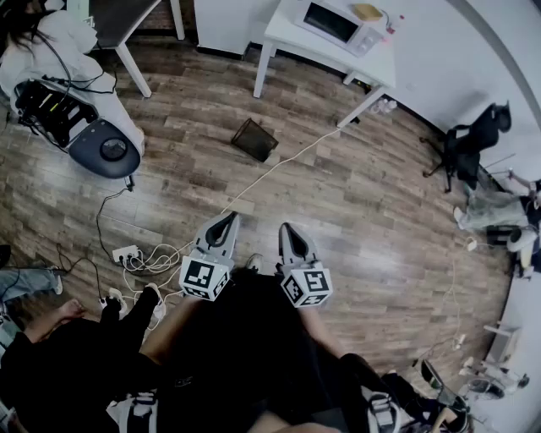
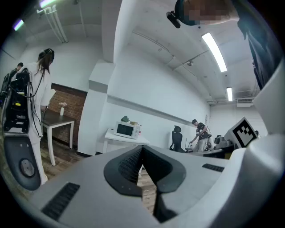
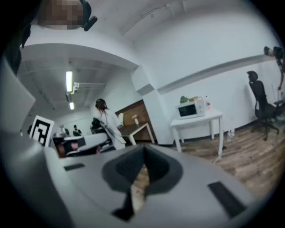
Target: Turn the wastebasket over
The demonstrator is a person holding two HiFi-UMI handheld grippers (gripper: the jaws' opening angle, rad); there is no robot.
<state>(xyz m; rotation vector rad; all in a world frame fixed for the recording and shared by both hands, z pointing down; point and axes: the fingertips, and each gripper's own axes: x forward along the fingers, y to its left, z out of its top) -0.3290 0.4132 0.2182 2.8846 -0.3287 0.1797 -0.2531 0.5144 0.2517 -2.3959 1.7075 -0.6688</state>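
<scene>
— As far as the head view reaches, what fills it?

— A matte brown plank floor (image 1: 355, 203) with a wood grain. At its far edge stands a white table (image 1: 378, 66) with slim square legs, carrying a boxy microwave (image 1: 334, 23).

— And the wastebasket?

— The wastebasket (image 1: 254, 139) is on the floor just in front of that table, well apart from both grippers. It is dark and boxy and seems to lie on its side. Its surface texture is too small to make out.

— The grippers?

— The left gripper (image 1: 226, 220) and right gripper (image 1: 288, 230) are smooth grey plastic with ribbed black pads. Each has its jaws pressed together on nothing. A thin white cable (image 1: 283, 163) runs past the wastebasket.
</scene>
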